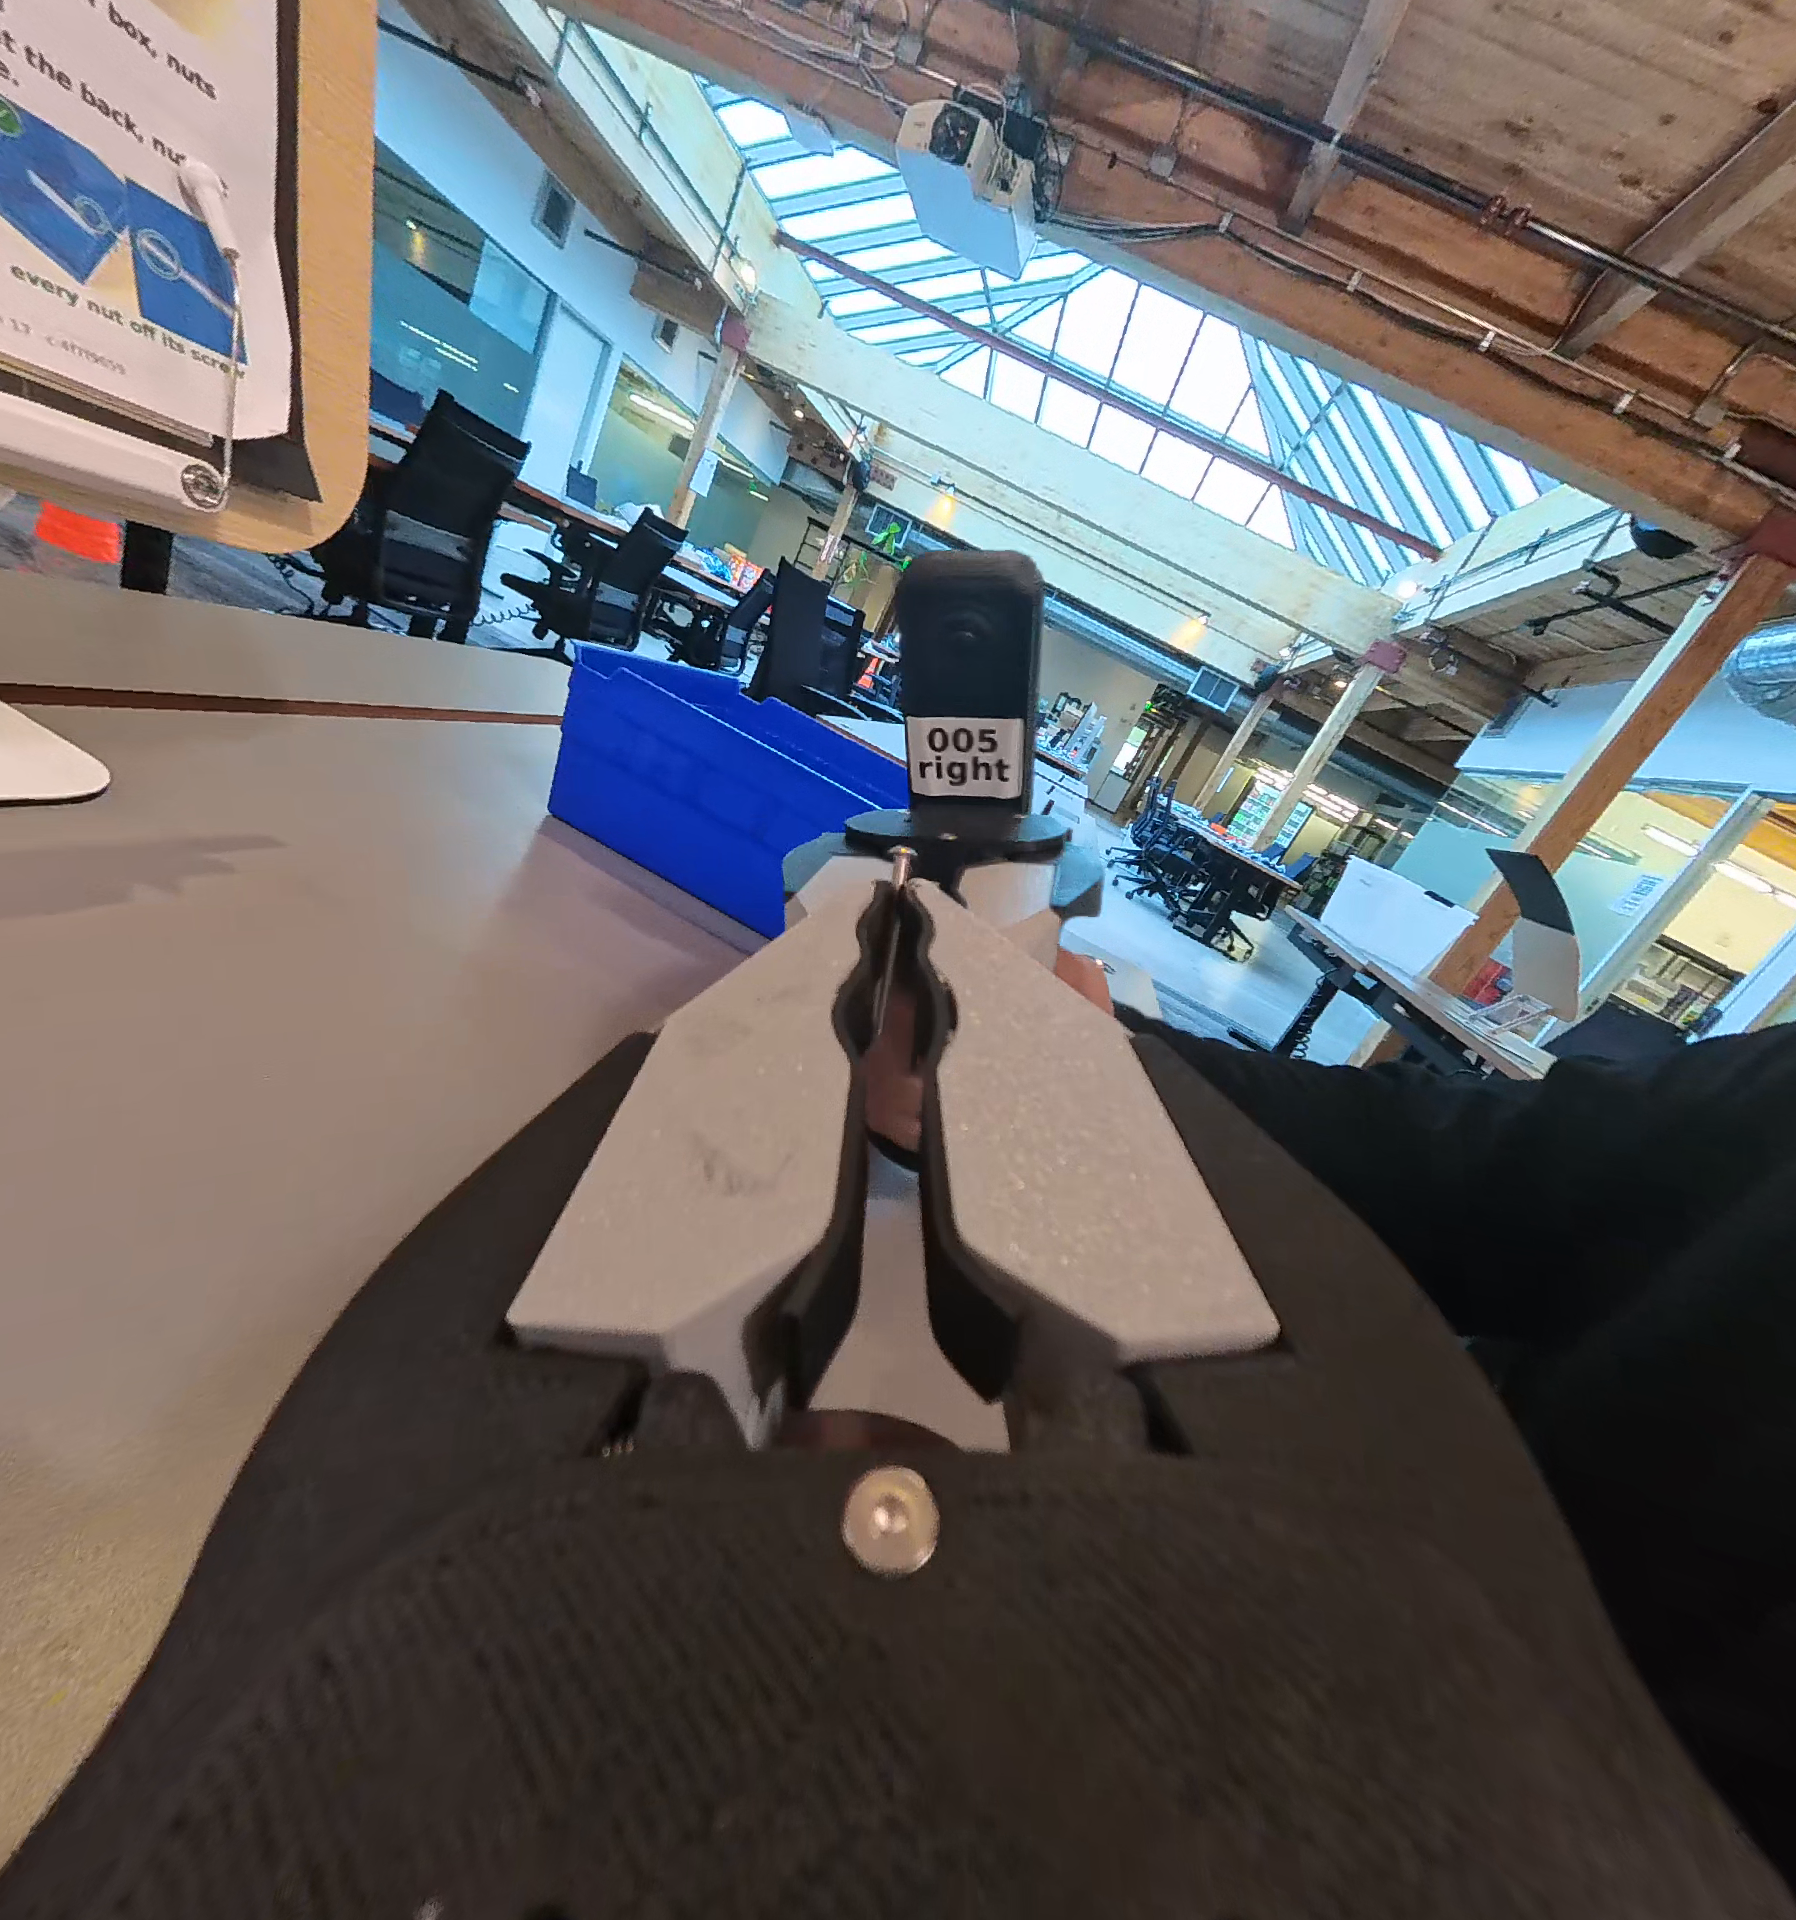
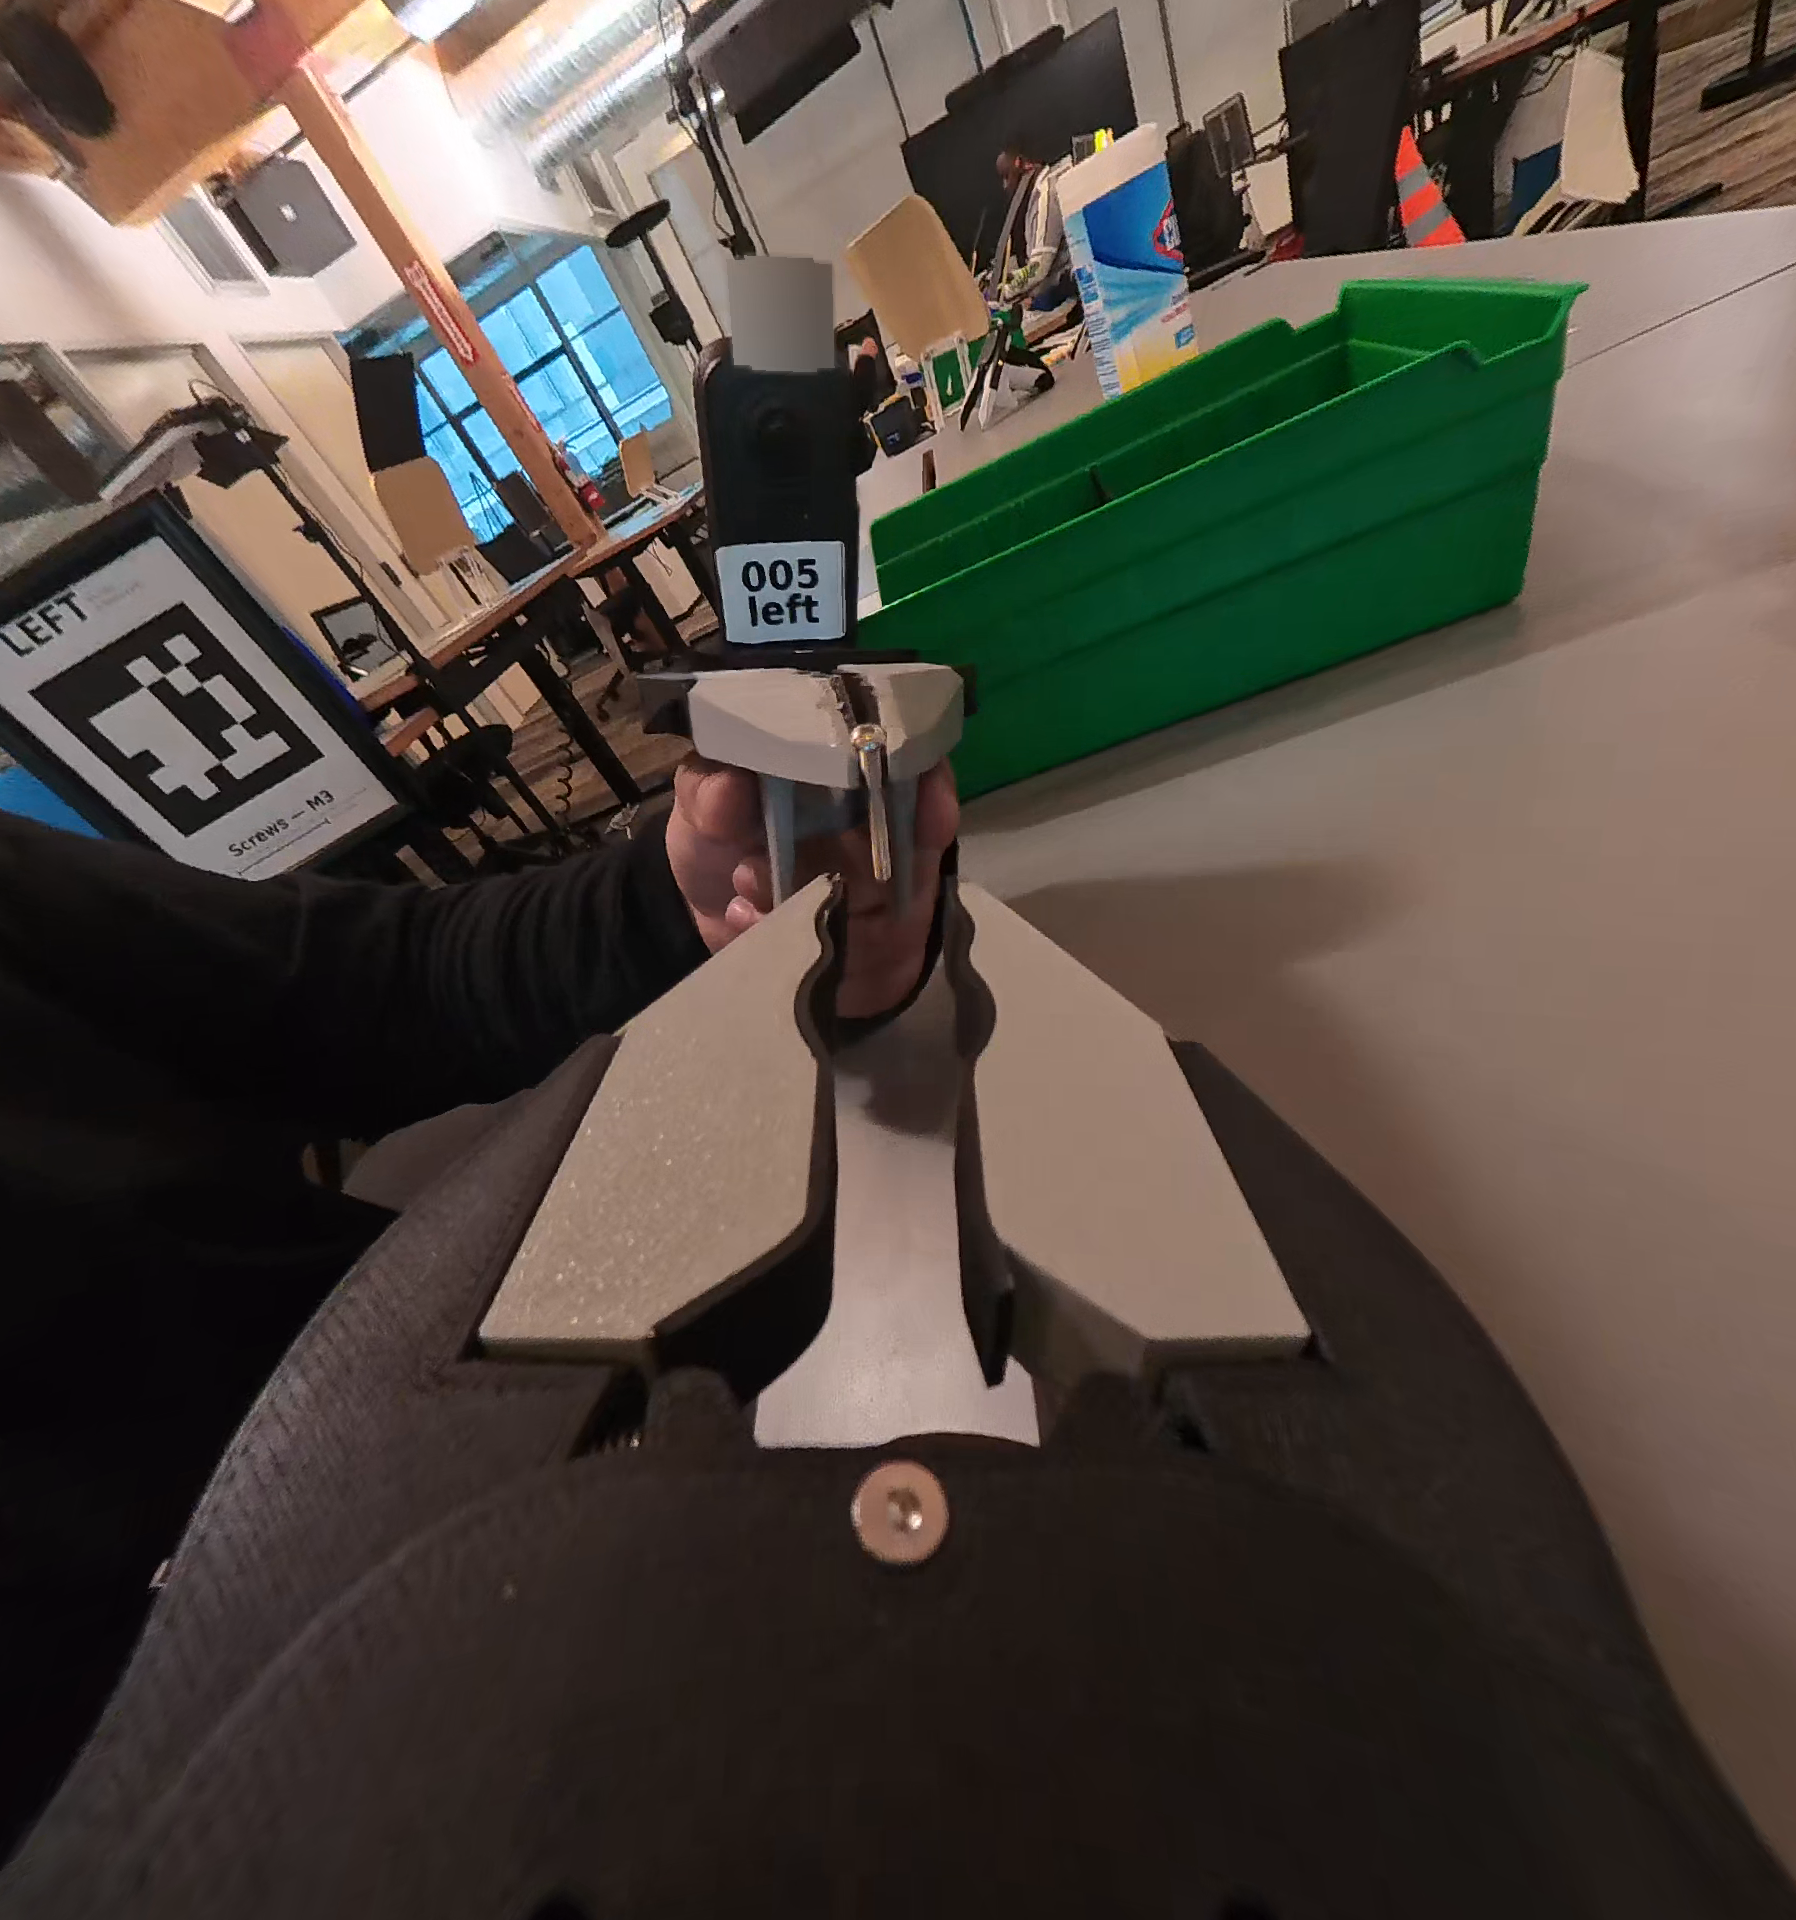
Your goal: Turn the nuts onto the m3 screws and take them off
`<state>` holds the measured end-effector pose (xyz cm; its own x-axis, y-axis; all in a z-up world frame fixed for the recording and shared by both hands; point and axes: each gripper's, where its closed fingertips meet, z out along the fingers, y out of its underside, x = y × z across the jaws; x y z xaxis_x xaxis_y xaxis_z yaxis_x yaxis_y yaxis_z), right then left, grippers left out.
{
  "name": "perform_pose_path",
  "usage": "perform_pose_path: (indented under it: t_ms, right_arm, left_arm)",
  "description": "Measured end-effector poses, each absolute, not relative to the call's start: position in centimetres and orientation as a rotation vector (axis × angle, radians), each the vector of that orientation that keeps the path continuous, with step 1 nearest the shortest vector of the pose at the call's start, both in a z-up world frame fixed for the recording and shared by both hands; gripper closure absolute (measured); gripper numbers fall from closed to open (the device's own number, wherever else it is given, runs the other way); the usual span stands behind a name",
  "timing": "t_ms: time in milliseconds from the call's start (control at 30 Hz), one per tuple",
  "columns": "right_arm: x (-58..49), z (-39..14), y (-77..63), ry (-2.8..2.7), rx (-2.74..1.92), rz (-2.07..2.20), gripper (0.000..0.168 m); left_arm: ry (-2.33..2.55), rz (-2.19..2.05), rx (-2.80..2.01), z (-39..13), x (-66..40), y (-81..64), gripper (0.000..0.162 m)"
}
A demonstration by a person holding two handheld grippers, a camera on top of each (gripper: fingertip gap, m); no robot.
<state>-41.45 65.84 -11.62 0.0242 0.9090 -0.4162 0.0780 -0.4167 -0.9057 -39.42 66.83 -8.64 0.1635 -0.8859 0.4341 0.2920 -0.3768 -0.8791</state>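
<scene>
**Two grippers face to face over the grey table, screw pinched in the left one**

Open-plan workshop all around me: wooden beams, a skylight overhead, rows of desks and black chairs far off. Up close I have a plain grey table (image 2: 1496,987) under both tools.

My left gripper (image 1: 899,899) has its grey fingers (image 1: 769,1091) squeezed together at the tips, and a thin screw (image 1: 894,935) is clamped between them, its shaft running along the slot. From the right wrist view I see that same gripper (image 2: 863,727) head-on, the screw (image 2: 873,800) hanging head-up with its shaft pointing down, a hand (image 2: 728,862) wrapped around the handle below it.

My right gripper (image 2: 889,904) sits just beneath that screw's lower end, tips parted by a narrow gap. Whether a nut sits between them I cannot tell; nothing shows in the gap. In the left wrist view the right gripper (image 1: 935,883) stands directly beyond my left fingertips.

Far right on the table there is a green bin (image 2: 1237,540); behind the right gripper in the other view, a blue bin (image 1: 686,790). Far left, a framed marker sign (image 2: 167,707) stands off the table's edge. A printed instruction sheet (image 1: 115,208) hangs upper left.
</scene>
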Motion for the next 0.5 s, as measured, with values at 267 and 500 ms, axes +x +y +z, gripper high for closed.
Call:
perform_pose_path:
  t_ms: [267,500]
  right_arm:
    - [-41.6,-11.5,65.6,-1.045,-1.568,1.439,0.168]
    - [-40.1,-11.9,66.1,-1.101,-1.636,1.331,0.168]
  left_arm:
    - [0.63,-1.427,-1.413,-8.8,-39.4,66.8,0.162]
    - [0.652,-1.377,-1.449,-9.5,-39.7,67.1,0.162]
